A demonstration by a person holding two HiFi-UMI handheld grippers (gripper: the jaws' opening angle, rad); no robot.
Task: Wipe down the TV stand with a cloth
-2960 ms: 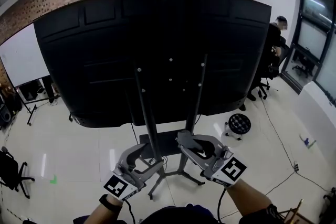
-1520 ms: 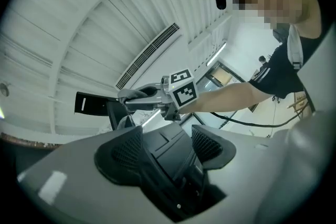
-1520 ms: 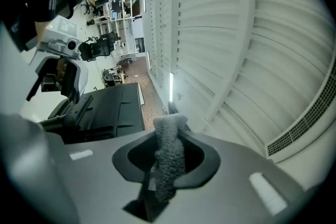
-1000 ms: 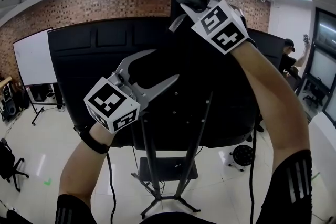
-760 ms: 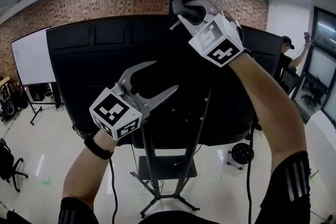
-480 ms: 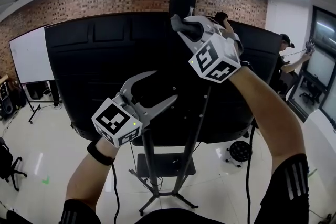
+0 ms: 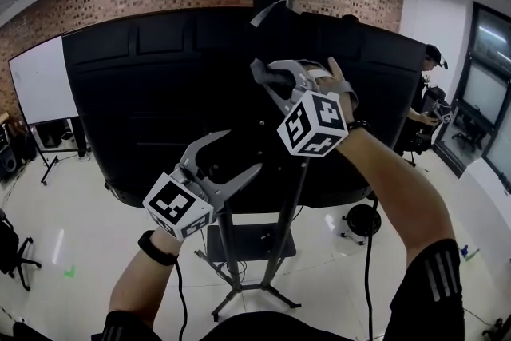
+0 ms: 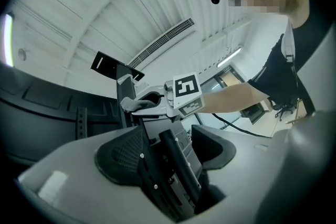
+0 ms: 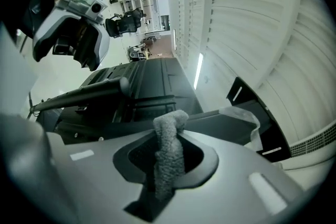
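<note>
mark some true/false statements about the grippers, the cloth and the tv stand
1. The right gripper is shut on a grey cloth. True.
2. The left gripper holds a second cloth. False: its jaws stand apart and grip nothing.
3. In the head view the right gripper is lower than the left. False: it is higher, up against the TV's back.
4. The TV shows its back, mounted on the TV stand. True.
5. The whiteboard stands to the right of the TV. False: it is at the left.
</note>
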